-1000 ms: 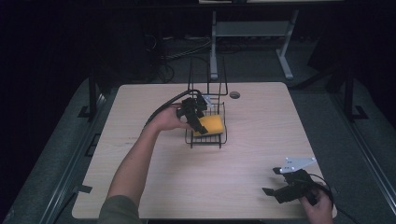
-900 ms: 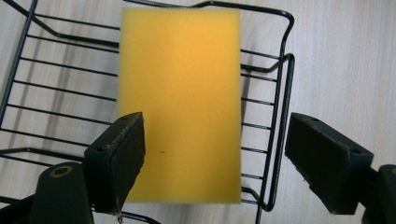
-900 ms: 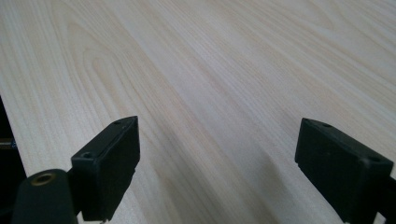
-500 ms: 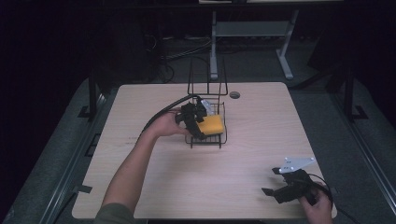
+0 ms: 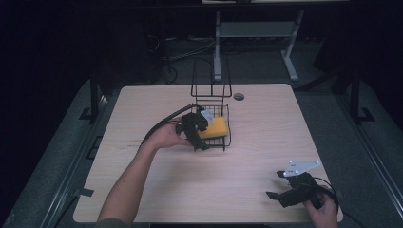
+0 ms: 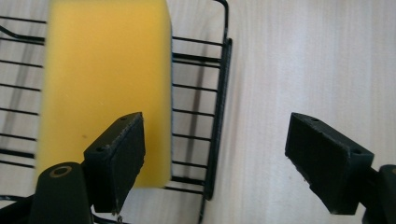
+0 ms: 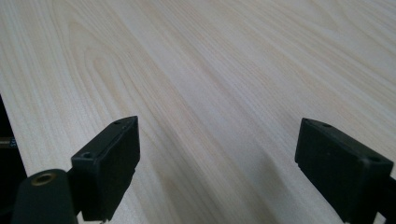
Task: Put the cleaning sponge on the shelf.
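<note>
Our left tool [image 6: 212, 154] has drawn back from the yellow sponge [image 6: 105, 79].
Both tools gape; sponge lies flat in the wire basket [image 5: 223, 124], lengthwise away from us.

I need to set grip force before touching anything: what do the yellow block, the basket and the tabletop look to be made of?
The yellow sponge looks like soft foam: matte, faintly pitted, with rounded edges. The wire basket seems to be thin metal rod with a black coating, slightly glossy. The table shows pale wood grain with a smooth satin finish, possibly laminate rather than solid wood.
</note>
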Available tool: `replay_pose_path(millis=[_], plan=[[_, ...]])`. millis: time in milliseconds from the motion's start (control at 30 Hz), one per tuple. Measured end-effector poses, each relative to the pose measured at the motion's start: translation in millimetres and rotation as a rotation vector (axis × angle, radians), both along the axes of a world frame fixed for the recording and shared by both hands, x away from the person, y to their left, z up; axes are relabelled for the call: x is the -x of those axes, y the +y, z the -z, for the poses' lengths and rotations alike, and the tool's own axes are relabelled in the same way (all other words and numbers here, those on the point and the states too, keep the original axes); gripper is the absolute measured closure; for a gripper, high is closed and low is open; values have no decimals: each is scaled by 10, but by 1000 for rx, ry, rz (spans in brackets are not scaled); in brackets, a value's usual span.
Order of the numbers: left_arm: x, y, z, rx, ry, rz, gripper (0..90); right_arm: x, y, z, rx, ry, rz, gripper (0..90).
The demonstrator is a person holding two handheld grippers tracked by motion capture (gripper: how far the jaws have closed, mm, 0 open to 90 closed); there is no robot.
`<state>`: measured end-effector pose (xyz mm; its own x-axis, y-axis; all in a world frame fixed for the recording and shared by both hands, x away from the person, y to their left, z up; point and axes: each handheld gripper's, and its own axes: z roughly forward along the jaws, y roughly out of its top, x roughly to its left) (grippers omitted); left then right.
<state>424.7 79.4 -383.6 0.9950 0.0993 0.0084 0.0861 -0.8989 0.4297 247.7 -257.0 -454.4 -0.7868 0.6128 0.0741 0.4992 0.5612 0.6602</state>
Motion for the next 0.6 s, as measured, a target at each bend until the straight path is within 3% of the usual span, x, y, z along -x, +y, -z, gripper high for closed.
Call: replay_pose_path(millis=[600], plan=[[284, 112, 28, 28, -9, 0, 178, 20, 8, 8, 8, -3, 2, 137]])
